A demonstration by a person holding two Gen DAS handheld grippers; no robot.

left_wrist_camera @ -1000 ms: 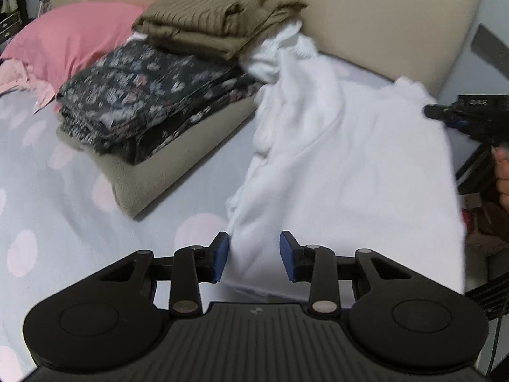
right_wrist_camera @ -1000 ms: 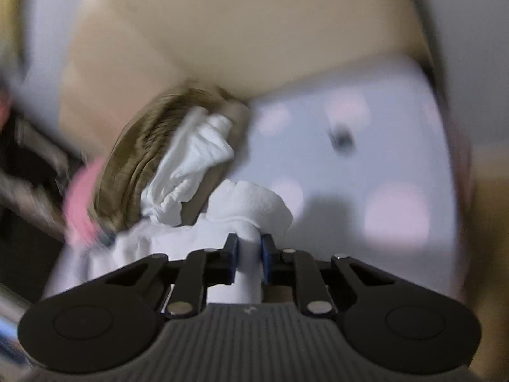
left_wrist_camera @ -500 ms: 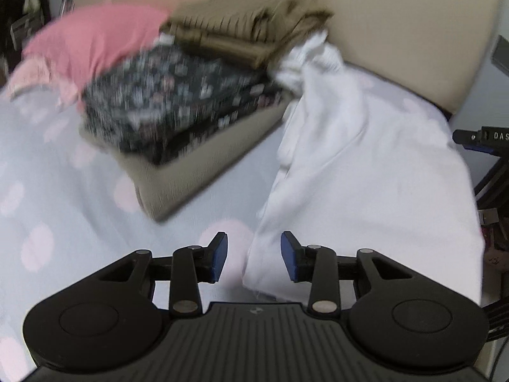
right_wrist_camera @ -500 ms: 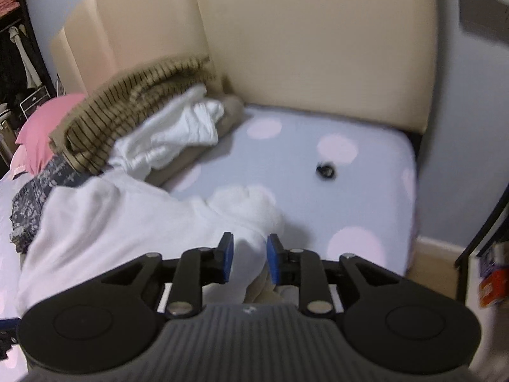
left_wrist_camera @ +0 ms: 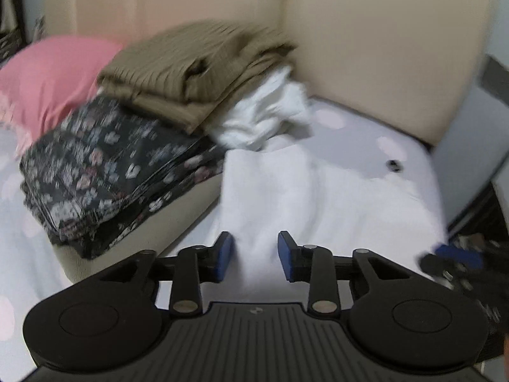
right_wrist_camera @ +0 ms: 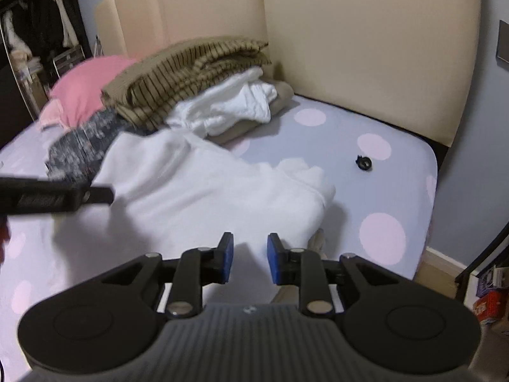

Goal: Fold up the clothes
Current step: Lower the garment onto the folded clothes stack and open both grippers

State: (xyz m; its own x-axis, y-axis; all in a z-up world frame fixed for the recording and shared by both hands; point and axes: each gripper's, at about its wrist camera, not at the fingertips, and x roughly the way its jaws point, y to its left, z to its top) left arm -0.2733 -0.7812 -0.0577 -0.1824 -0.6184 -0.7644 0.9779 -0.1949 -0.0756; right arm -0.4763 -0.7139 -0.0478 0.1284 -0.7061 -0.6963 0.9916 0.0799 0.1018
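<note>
**White top lies flat near the bed's corner**

The white top (right_wrist_camera: 203, 191) lies spread out on the bed sheet (right_wrist_camera: 394, 191), which is pale with pink dots. Its right edge is bunched up and stops before the bed's rounded corner. Between that edge and the corner there is bare sheet with only a small black ring (right_wrist_camera: 364, 163) on it. On the left side the top touches the pile of folded clothes: a dark flowery cloth (left_wrist_camera: 105, 172) at the bottom, a brown striped one (left_wrist_camera: 197, 73) on top, and a crumpled white cloth (left_wrist_camera: 264, 117) just beside them. A pink pillow (left_wrist_camera: 47, 79) sits behind the pile. A tan headboard (right_wrist_camera: 366, 47) stands along the back edge of the bed.

The left gripper (left_wrist_camera: 254, 256) hangs over the near edge of the top, its blue pads apart and holding nothing. The right gripper (right_wrist_camera: 249, 256) is over the near right part of the top, pads also apart and holding nothing.

The left view is blurry. The near edge of the top is hidden behind both grippers.
</note>
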